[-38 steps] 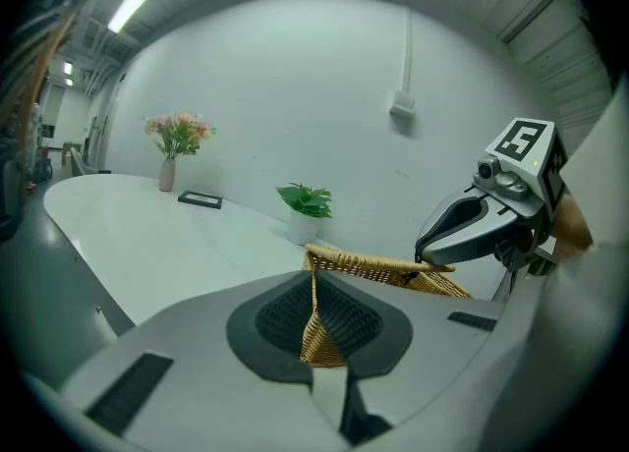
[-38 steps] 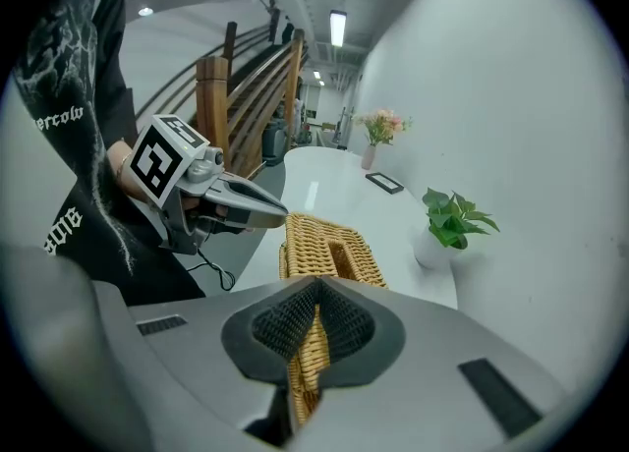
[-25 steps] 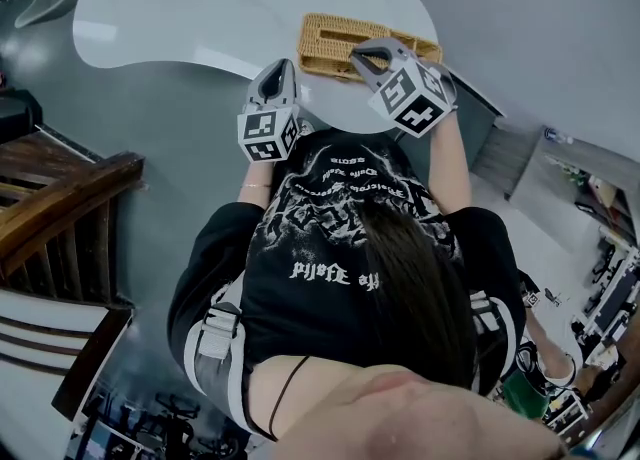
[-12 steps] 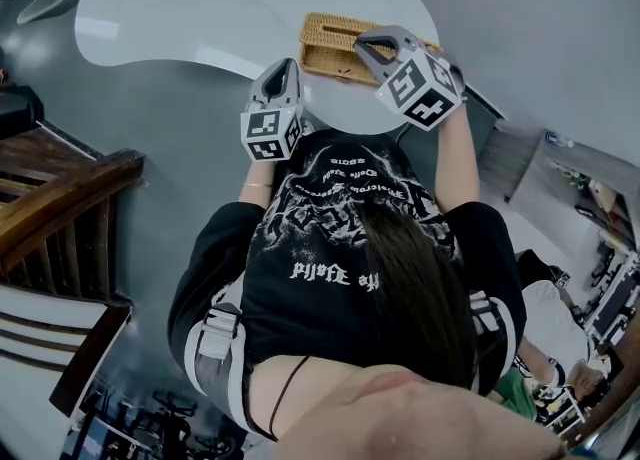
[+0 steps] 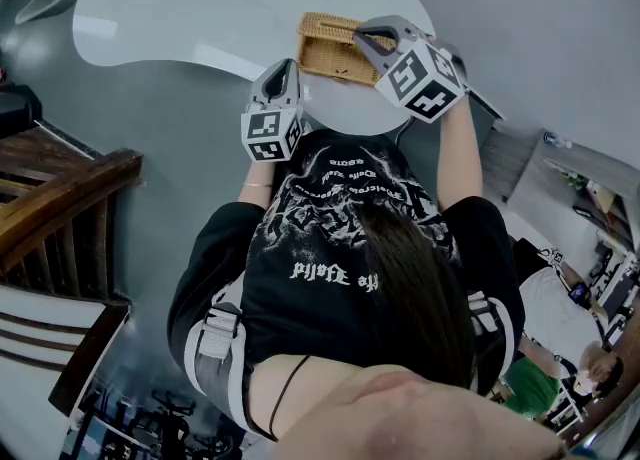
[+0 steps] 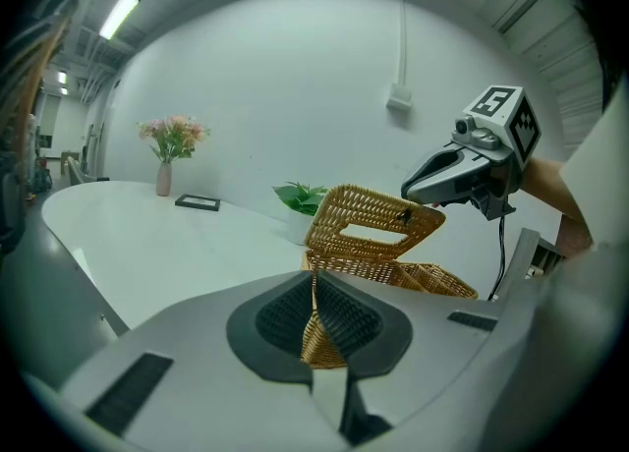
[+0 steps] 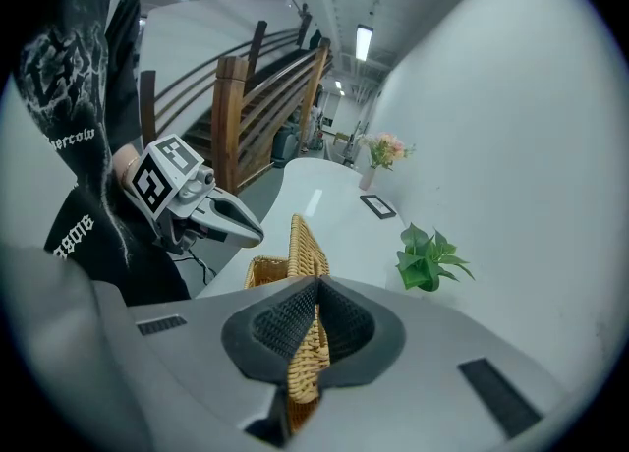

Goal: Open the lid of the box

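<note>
Lid [image 6: 371, 221] is standing tilted up; I am clamping right gripper [image 7: 315, 288] jaws on it, left gripper [image 6: 314, 283] jaws on the box [image 6: 437, 281].

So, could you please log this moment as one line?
left gripper shut on box | right gripper shut on lid | lid partly raised

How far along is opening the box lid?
Done: the lid is lifted partway, tilted above the box. In hand: the right gripper pinches the lid's edge; the left gripper pinches the box's wall. Left: swing the lid fully open.
</note>
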### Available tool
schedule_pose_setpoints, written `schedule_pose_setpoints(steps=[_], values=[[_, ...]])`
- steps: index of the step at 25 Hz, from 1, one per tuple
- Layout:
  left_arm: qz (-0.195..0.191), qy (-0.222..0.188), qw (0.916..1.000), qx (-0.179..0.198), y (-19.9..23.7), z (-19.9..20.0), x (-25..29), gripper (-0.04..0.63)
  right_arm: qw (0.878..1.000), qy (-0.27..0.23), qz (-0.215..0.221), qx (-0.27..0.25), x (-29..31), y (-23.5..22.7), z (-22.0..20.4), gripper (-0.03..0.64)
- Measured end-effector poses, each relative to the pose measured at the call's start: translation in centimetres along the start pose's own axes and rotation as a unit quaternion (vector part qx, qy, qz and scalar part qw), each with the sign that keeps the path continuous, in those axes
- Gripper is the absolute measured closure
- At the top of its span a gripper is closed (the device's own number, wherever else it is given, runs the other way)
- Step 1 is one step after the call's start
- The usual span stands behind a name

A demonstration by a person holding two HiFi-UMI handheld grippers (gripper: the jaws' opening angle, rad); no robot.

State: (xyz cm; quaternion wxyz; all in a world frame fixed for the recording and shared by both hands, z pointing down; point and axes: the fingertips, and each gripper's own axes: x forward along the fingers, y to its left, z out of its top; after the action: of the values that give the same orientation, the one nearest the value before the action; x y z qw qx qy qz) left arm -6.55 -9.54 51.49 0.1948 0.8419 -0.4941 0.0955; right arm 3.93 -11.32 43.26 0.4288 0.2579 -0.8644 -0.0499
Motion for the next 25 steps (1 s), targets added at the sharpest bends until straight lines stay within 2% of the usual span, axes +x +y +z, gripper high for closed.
schedule_pose_setpoints(steps=[12, 18, 25], values=[[0.005, -0.001, 1.0000, -0.003, 0.4, -0.1, 0.9, 0.566, 1.000, -0.007, -0.008, -0.015, 0.2, -3.3, 0.0, 0.583], [0.010, -0.001, 0.9999, -0.004, 0.1, 0.0, 1.1, 0.566, 0.999, 0.009, -0.003, -0.045, 0.1, -4.8, -0.2, 0.583], [0.017, 0.007, 0.9998, -0.007, 1.3, -0.3, 1.3, 0.566, 0.999, -0.002, 0.003, -0.035, 0.8, -6.2, -0.1, 0.583]])
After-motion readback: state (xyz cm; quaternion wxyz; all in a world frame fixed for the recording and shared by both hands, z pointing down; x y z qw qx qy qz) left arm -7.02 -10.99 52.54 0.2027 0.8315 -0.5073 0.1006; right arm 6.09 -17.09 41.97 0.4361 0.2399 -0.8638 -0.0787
